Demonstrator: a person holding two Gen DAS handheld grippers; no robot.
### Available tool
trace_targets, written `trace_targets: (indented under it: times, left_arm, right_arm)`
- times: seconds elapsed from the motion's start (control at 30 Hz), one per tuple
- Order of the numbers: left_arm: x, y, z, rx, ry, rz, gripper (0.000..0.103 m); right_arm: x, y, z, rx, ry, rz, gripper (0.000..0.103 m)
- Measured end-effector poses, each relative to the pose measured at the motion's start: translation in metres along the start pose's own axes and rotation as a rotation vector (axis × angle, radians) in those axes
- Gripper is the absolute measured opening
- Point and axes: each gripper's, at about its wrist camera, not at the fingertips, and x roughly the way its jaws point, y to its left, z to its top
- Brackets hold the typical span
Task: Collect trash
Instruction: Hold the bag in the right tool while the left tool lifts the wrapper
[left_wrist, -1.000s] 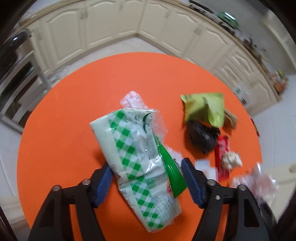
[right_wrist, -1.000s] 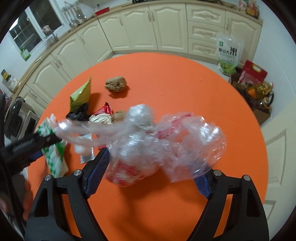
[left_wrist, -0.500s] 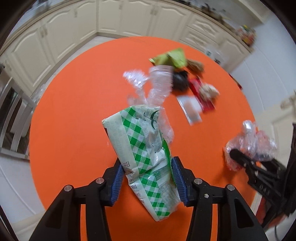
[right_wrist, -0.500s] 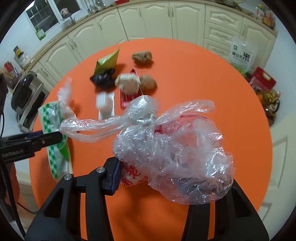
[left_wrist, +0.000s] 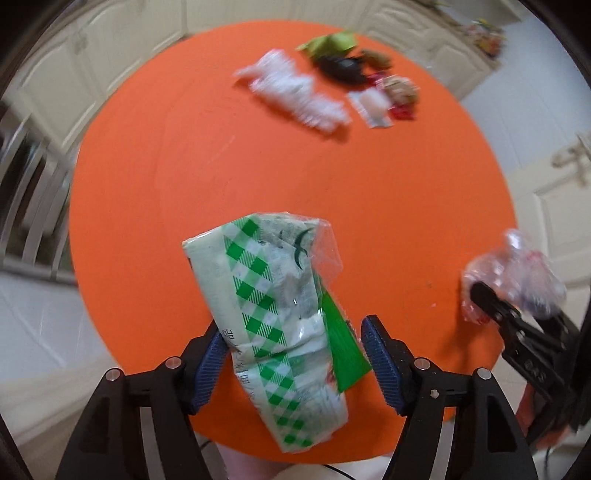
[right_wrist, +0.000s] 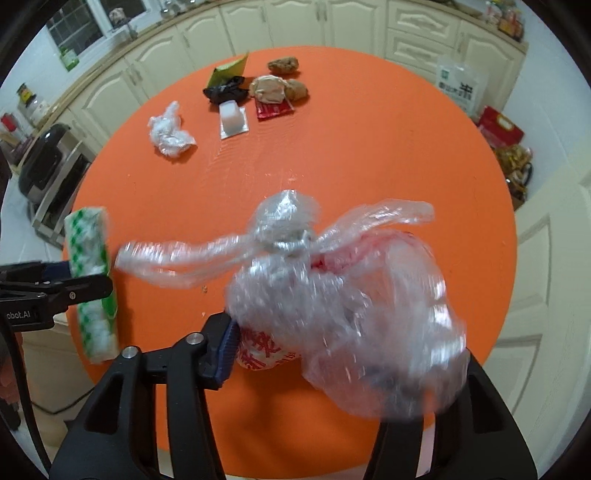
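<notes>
Status, left to right. Left gripper (left_wrist: 291, 363) carries the green-and-white checked plastic food wrapper (left_wrist: 275, 325) above the near edge of the round orange tabletop (left_wrist: 221, 177). Its jaws are opening: left pad touches the wrapper, right pad stands off with a visible gap, so the hold looks marginal.

Right gripper (right_wrist: 332, 347) has the knotted clear plastic bag with red print (right_wrist: 343, 306) between its jaws, also lifted at the near edge. Jaws opening here too; left pad is against the bag, right pad is hidden behind the film, so I cannot tell whether the bag is still clamped.

Progress, my read: two pieces picked up, none seen binned, and no bin is in view. Left on the far side of the tabletop: crumpled clear film wad (right_wrist: 170, 131), yellow-green foil packet (right_wrist: 229, 68), black crumpled scrap (right_wrist: 225, 92), white square sachet (right_wrist: 232, 118), red sachet (right_wrist: 275, 109), brown crumpled lumps (right_wrist: 282, 86).

Versus a second ago: both grippers have pulled back toward the near edge, so the pile sits farther away. The film wad that clung to the top of the wrapper has dropped off and now lies alone on the tabletop. Both jaws squeezed in at the half-second mark and are now widening again.
</notes>
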Motion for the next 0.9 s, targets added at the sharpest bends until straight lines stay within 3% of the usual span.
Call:
trace_targets:
  times: [0.13, 0.2, 0.33, 0.4, 0.47, 0.53, 0.57, 0.6, 0.73, 0.77, 0.9]
  left_arm:
    - [-0.005, -0.001, -0.007, -0.041, -0.017, -0.008, 0.069]
    - [-0.006, -0.001, -0.010, -0.090, -0.040, 0.002, 0.076]
    - [-0.006, 0.004, -0.022, -0.228, -0.057, -0.010, 0.078]
    - [-0.005, 0.003, -0.024, -0.266, -0.094, 0.001, 0.085]
    - [-0.005, 0.000, -0.026, -0.290, -0.122, 0.016, 0.086]
    - [-0.005, -0.008, -0.029, -0.259, -0.143, 0.050, 0.084]
    - [-0.004, -0.011, -0.031, -0.236, -0.146, 0.073, 0.078]
    - [-0.006, -0.016, -0.034, -0.212, -0.158, 0.115, 0.065]
    - [-0.012, -0.020, -0.038, -0.169, -0.178, 0.072, 0.057]
    - [-0.014, -0.020, -0.039, -0.172, -0.188, 0.064, 0.048]
    - [-0.015, -0.015, -0.038, -0.170, -0.168, 0.019, 0.045]
  right_arm:
    - [-0.012, -0.006, -0.013, 0.053, -0.026, -0.001, 0.067]
    - [-0.016, -0.011, -0.014, 0.100, -0.049, -0.011, 0.083]
    - [-0.014, -0.022, -0.011, 0.186, -0.058, -0.011, 0.083]
    - [-0.006, -0.027, -0.007, 0.228, -0.061, -0.017, 0.086]
    - [0.003, -0.029, -0.004, 0.254, -0.050, 0.011, 0.087]
    - [0.010, -0.030, -0.003, 0.270, -0.062, 0.036, 0.083]
    - [0.008, -0.028, -0.004, 0.258, -0.088, 0.021, 0.069]
    - [0.010, -0.027, -0.002, 0.249, -0.081, 0.026, 0.050]
    - [0.009, -0.026, -0.002, 0.236, -0.077, 0.043, 0.046]
    - [0.008, -0.026, -0.003, 0.236, -0.076, 0.044, 0.046]
    - [0.006, -0.026, -0.006, 0.243, -0.067, 0.063, 0.045]
